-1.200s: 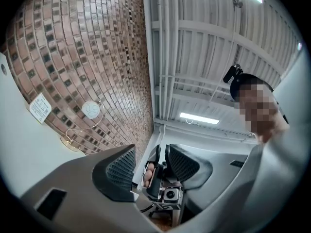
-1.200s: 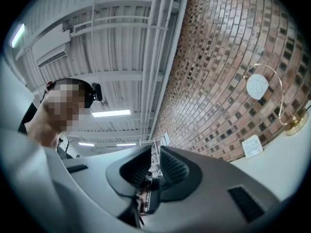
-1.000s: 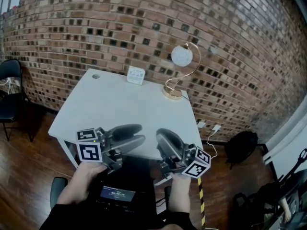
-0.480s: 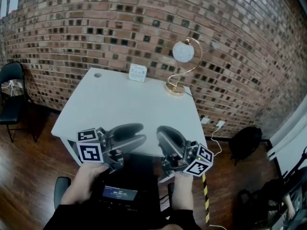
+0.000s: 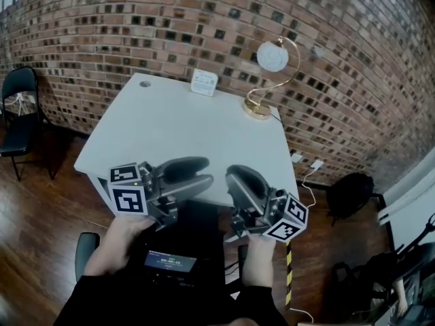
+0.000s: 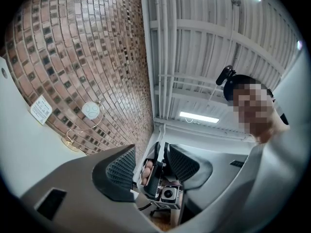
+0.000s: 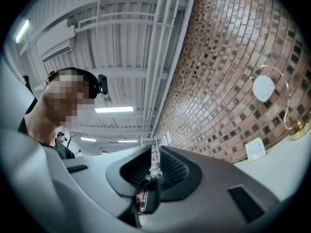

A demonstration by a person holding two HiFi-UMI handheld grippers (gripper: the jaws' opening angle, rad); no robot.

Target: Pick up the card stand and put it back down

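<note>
We see both grippers at the near edge of the white table [image 5: 170,124], just off it and pointing over it. Left gripper [image 5: 208,172]: jaws a modest gap apart, nothing held. Through that gap in the left gripper view only the other gripper shows. Right gripper [image 5: 232,177]: jaws barely a slit apart, also holding nothing. The pads are dark with a ribbed, grid-like texture and sit on smooth grey shells. Each gripper carries a cube with black-and-white square markers. Under the hands is a small black device [image 5: 170,262] with a lit screen, its text too small to read.

The card stand [image 5: 203,82] stands upright at the far edge of the table, about the middle, well apart from both grippers with the bare tabletop between. It is white, flat and squarish with rounded corners. There is faint print on it that we cannot read.

The lamp [image 5: 270,63] is at the far right corner: a thin gold curved arm, a round gold base and a white globe. A small round grommet [image 5: 145,83] sits at the far left corner. The brick wall [image 5: 136,26] is behind.
</note>
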